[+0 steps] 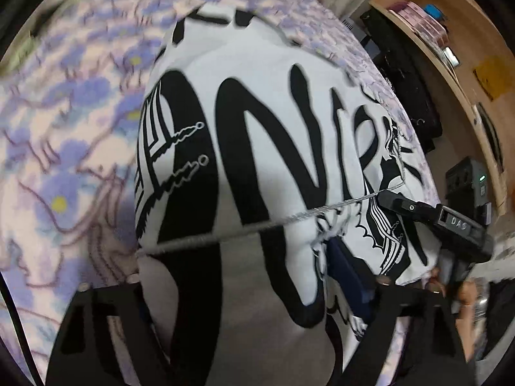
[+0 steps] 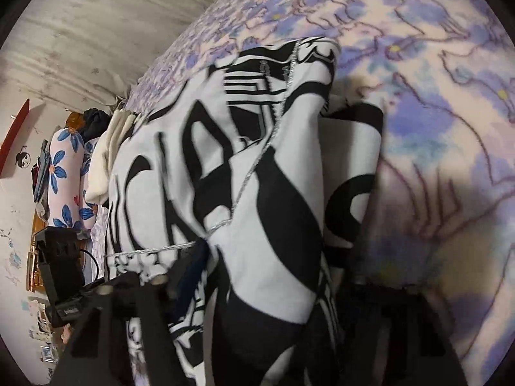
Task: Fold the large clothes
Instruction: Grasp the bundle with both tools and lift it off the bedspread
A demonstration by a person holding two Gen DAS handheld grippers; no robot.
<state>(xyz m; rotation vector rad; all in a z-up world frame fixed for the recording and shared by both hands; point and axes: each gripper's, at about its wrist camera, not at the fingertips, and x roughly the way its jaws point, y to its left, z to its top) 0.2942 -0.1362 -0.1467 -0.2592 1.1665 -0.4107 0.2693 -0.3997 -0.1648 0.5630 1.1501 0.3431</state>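
A large white garment [image 1: 257,112] with bold black lettering and a silver trim line lies on a bed with a purple flowered cover [image 1: 64,160]. My left gripper [image 1: 257,292] is shut on the garment's near edge, and cloth fills the space between its black fingers [image 1: 106,321]. My right gripper shows at the right in the left wrist view [image 1: 389,201], pinching the same trimmed edge. In the right wrist view the garment [image 2: 257,193] hangs bunched between my right gripper's [image 2: 254,289] fingers [image 2: 128,305], which are shut on it above the bed cover [image 2: 450,128].
A wooden shelf unit [image 1: 450,48] with small items and dark bags [image 1: 408,90] stand beyond the bed's right side. In the right wrist view a flowered pillow [image 2: 64,173], piled clothes and a grey wall [image 2: 96,32] lie at the bed's far end.
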